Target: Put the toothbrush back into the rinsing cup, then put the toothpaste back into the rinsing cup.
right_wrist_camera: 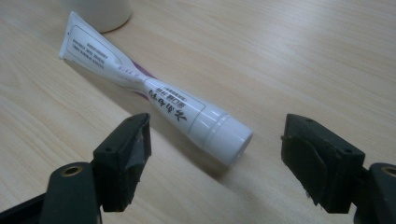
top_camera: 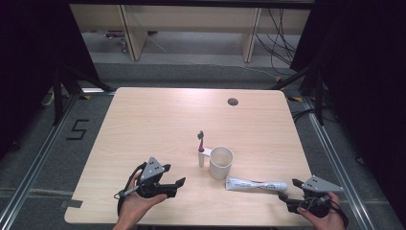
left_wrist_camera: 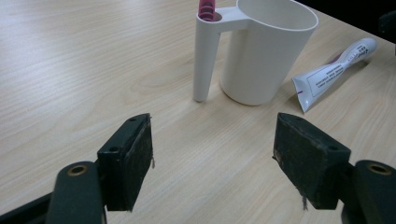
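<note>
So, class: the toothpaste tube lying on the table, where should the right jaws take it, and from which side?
Grip the toothpaste tube on its round, firm shoulder just behind the white cap, not on the twisted middle or flat crimped tail. Come in from the cap end, where the right gripper already stands open, jaws either side. It lies flat, so probably lower the jaws close to the table.

White toothpaste tube (right_wrist_camera: pixel 154 100): capped, lying flat on worktop, cap end toward near right edge, crimped end just beside cup. White cup (top_camera: pixel 221 162): upright, side holder tube carrying pink toothbrush (top_camera: pixel 201 142), bristles up.
</note>
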Action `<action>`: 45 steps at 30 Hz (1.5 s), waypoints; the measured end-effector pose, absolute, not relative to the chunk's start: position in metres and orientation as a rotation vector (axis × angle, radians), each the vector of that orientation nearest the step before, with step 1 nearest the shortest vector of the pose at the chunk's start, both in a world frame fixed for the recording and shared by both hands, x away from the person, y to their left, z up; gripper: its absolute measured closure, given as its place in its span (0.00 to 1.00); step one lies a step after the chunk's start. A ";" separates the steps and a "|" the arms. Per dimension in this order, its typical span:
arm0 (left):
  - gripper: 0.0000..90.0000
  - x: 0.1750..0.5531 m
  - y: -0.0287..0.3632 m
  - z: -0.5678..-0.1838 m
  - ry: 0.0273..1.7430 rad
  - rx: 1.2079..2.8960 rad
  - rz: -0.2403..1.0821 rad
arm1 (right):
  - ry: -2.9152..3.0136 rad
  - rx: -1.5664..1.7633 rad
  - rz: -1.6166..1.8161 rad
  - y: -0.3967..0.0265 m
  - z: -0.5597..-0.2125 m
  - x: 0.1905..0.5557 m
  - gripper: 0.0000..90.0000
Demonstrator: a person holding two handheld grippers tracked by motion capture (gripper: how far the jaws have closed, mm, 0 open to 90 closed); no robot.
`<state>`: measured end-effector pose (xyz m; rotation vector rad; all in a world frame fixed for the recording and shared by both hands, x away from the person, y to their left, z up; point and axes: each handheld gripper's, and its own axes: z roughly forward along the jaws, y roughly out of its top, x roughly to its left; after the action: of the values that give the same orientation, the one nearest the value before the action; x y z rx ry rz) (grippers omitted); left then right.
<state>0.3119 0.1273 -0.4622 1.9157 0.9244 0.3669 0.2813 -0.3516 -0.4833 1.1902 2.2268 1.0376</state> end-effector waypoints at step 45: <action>0.18 0.269 0.147 -0.503 0.955 2.059 0.388 | 2.500 0.870 0.886 -0.309 -0.454 0.296 0.20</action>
<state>0.2687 0.1472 -0.5033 2.0590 0.9546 0.3884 0.2955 -0.3091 -0.4545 0.8702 2.4999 0.8858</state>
